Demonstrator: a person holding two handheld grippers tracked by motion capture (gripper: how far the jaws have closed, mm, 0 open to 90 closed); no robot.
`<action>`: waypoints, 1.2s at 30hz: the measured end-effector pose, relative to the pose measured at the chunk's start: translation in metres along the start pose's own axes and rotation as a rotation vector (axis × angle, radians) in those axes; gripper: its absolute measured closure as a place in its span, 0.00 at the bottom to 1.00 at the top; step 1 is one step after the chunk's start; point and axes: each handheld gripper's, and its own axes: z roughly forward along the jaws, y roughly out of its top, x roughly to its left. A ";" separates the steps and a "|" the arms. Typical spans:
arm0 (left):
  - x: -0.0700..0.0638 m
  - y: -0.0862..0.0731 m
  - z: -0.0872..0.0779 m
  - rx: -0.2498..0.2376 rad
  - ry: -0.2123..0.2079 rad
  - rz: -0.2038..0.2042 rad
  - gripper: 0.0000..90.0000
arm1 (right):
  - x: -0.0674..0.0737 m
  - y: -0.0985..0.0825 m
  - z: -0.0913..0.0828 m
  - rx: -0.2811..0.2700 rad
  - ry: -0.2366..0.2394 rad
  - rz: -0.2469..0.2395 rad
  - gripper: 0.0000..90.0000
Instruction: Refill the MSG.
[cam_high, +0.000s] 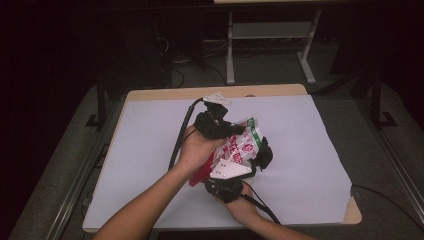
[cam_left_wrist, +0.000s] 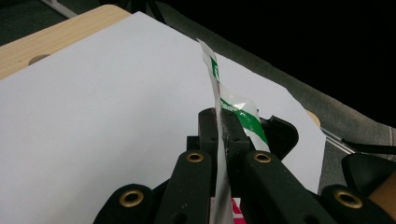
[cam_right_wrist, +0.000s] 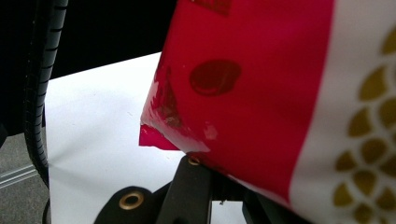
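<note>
A snack bag (cam_high: 243, 145), red and white with a green stripe, hangs above the middle of the table between the two grippers. My left gripper (cam_high: 238, 129) comes from the upper left and is shut on the bag's green-and-white top edge (cam_left_wrist: 215, 88); the left gripper view shows its jaws (cam_left_wrist: 219, 125) pressed together on the film. My right gripper (cam_high: 261, 157) reaches in from below right. In the right gripper view the red side of the bag (cam_right_wrist: 261, 88) covers one jaw, and the film runs down beside the other black finger (cam_right_wrist: 187, 186).
A white sheet (cam_high: 150, 150) covers the wooden table (cam_high: 165, 93). Black cables trail from both grippers, one (cam_high: 180, 135) up the left side. Dark floor and metal desk legs (cam_high: 230, 55) lie beyond the far edge.
</note>
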 end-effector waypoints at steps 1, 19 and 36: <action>0.000 0.000 0.000 0.000 0.001 0.002 1.00 | 0.000 0.000 0.000 -0.001 0.000 0.000 1.00; -0.003 0.001 0.000 0.002 -0.001 0.003 1.00 | 0.001 0.000 0.000 -0.006 0.002 0.001 1.00; -0.006 0.004 0.002 0.003 -0.017 0.000 1.00 | -0.001 0.001 -0.001 -0.017 0.000 0.003 1.00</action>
